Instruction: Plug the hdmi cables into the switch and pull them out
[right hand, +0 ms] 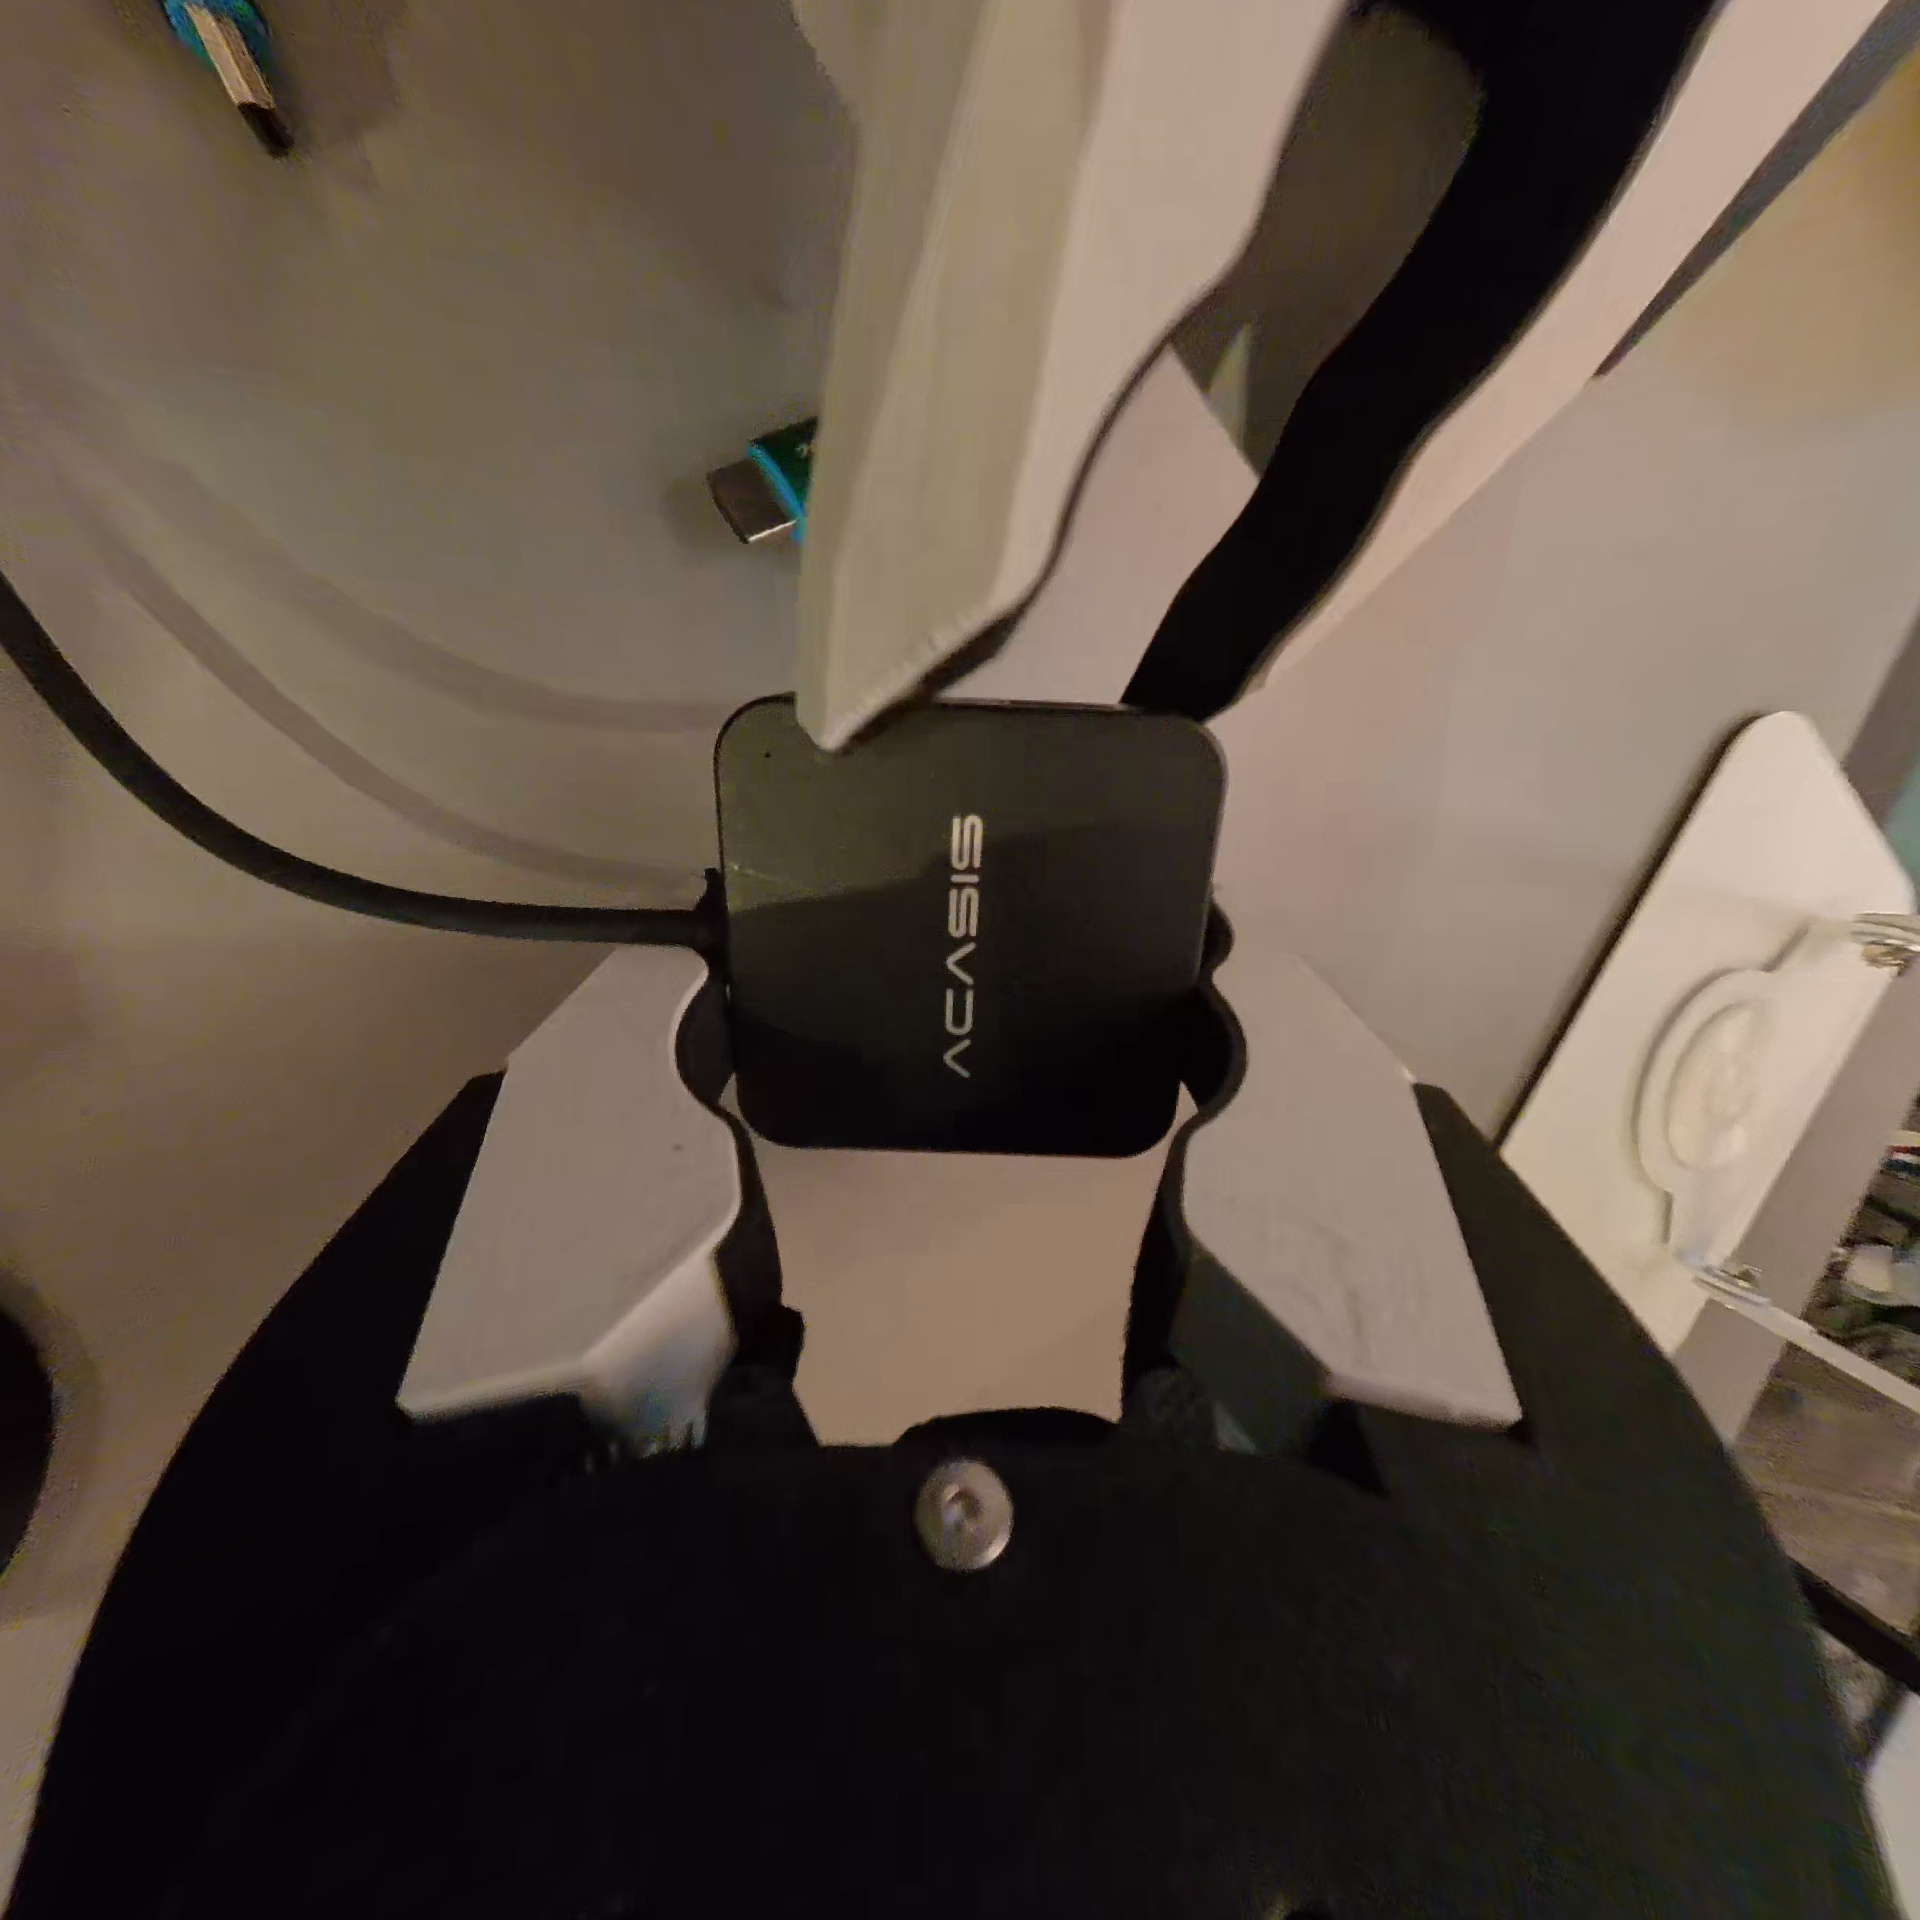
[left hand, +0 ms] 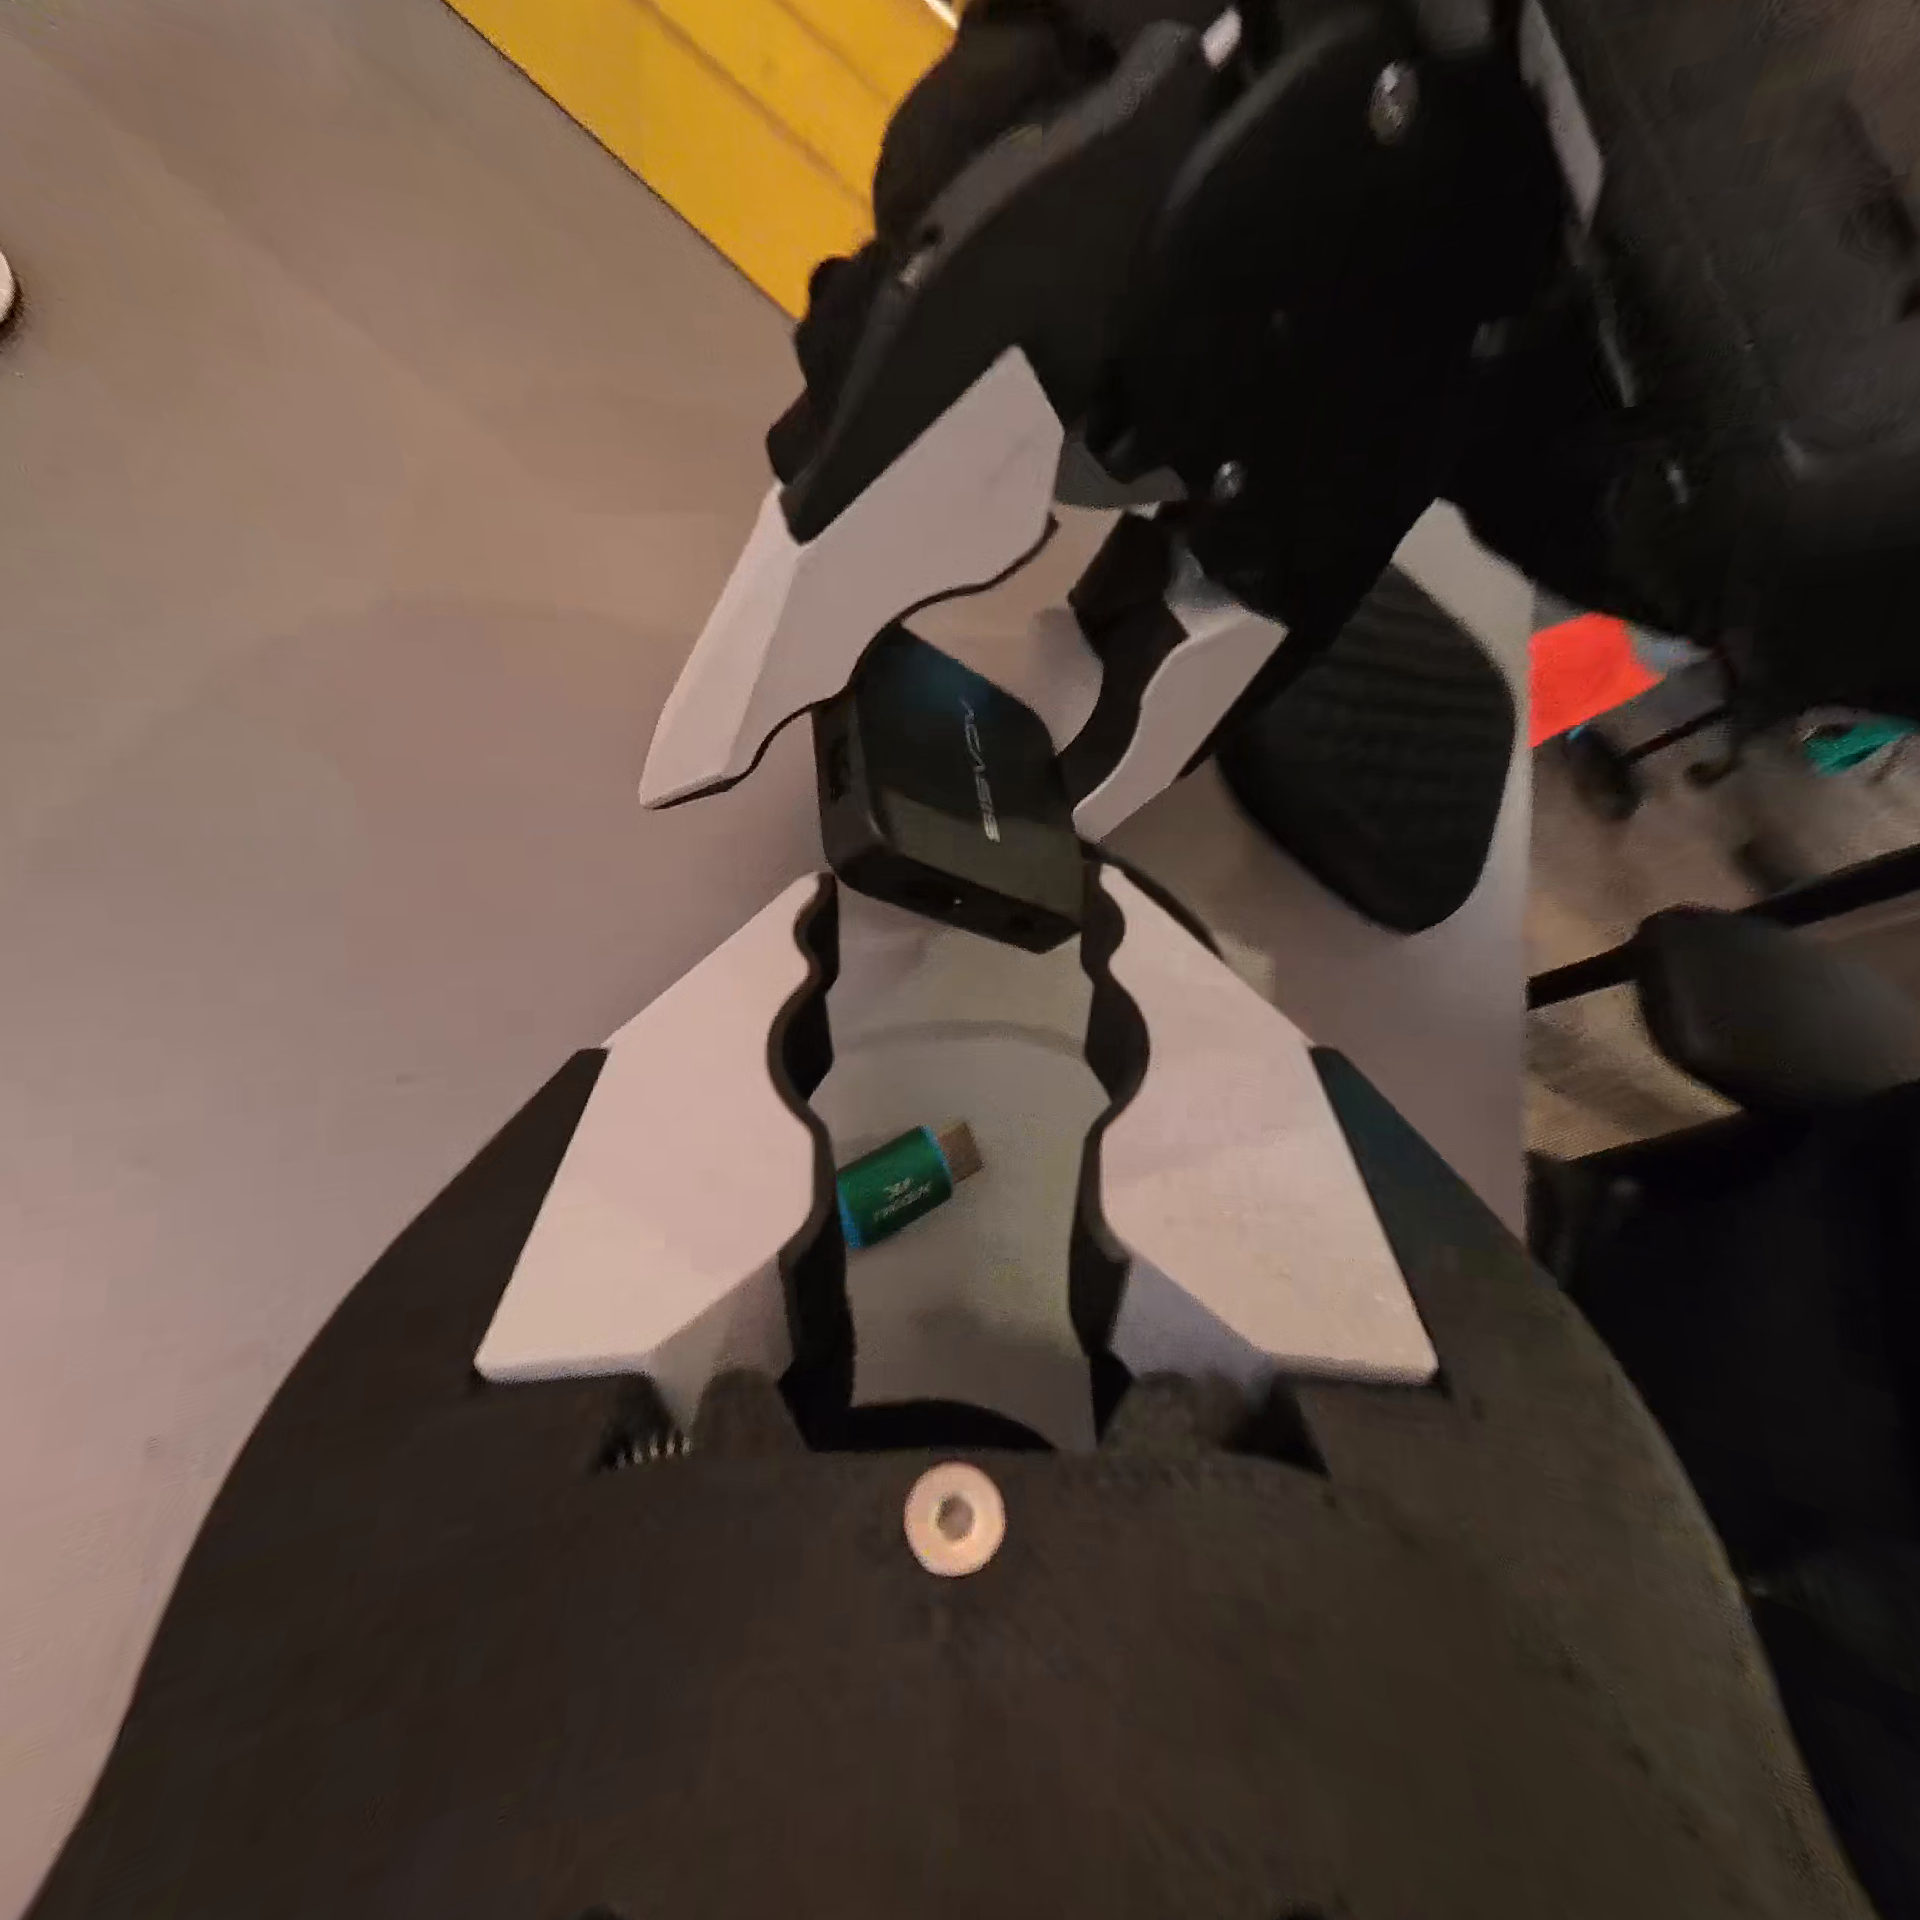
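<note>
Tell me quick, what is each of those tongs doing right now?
Left tongs: open, nothing held, tips right at the black switch.
Right tongs: shut on the black switch, gripping its two sides.

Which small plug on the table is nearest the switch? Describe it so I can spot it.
On the pale grey table, look below the glossy black square switch clamped in the right hand-held gripper. There lies a short green metal adapter with a blue band, separate and cable-free, unlike the switch's black cable.

Grey table [left hand: 312, 727], black chair [left hand: 1371, 758] beyond
</note>
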The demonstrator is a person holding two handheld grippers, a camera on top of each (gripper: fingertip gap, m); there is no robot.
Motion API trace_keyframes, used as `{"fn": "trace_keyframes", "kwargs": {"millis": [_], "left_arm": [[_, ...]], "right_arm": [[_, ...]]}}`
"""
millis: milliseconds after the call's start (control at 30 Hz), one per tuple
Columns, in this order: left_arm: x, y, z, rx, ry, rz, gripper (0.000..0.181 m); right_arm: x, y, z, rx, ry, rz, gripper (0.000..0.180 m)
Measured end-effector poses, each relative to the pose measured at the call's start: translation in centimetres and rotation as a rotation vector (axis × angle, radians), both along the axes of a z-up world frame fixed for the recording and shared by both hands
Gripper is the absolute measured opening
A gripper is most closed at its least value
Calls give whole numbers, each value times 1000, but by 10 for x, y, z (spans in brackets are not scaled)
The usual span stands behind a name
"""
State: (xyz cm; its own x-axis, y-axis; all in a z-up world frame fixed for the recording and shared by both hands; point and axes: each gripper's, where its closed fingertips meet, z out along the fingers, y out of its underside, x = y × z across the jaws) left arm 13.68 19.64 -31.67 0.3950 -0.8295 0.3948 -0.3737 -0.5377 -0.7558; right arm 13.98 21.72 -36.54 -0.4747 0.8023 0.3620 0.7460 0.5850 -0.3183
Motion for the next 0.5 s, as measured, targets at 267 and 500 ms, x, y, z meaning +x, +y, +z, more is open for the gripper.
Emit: {"fn": "trace_keyframes", "kwargs": {"millis": [267, 500], "left_arm": [[3, 8, 5, -132, -109, 56, 22], [-3, 17, 3, -218, -182, 119, 13]], "right_arm": [[-2, 9, 9, 152, 10, 26, 84], [1, 17, 14, 188, 10, -37, 93]]}}
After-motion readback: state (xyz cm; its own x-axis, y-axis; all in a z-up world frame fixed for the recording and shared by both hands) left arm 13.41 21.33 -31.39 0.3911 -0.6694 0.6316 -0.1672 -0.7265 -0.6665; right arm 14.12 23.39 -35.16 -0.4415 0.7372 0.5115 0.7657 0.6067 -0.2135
